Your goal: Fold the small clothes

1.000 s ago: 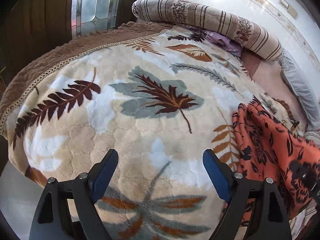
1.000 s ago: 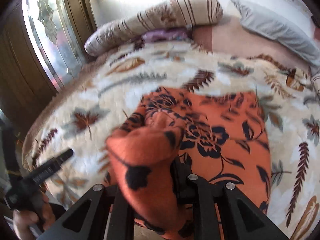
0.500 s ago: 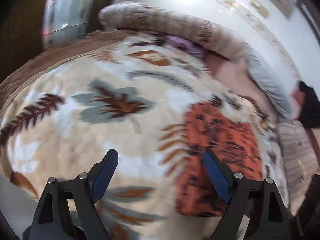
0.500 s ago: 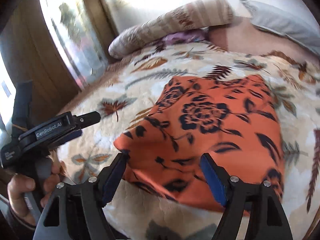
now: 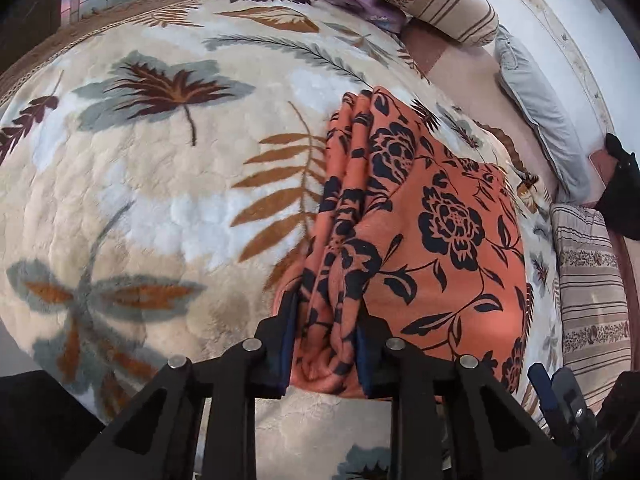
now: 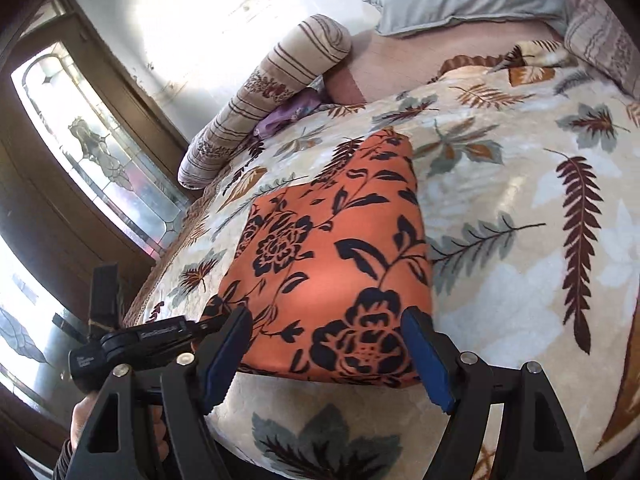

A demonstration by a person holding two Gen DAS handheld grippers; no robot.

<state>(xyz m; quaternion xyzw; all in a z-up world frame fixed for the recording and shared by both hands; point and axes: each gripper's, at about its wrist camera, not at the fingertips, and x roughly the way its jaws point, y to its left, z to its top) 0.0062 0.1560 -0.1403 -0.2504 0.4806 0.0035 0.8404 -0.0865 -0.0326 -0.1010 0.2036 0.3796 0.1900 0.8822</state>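
Note:
An orange garment with black flowers [image 5: 448,240] lies folded on the leaf-patterned blanket [image 5: 152,184]. My left gripper [image 5: 326,350] is shut on the bunched left edge of the garment near its front corner. In the right wrist view the garment [image 6: 340,264] lies flat as a folded rectangle. My right gripper [image 6: 328,360] is open and empty, its jaws astride the garment's near edge. The left gripper also shows in the right wrist view [image 6: 160,336], at the garment's left corner.
A striped bolster [image 6: 264,96] and a grey pillow [image 6: 468,0] lie at the back of the bed. A second striped cushion [image 5: 588,300] lies at the right. A glass-panelled door [image 6: 100,160] stands at the left, past the bed's edge.
My right gripper let go of the garment and opened. My left gripper swung right and closed on the garment's left edge.

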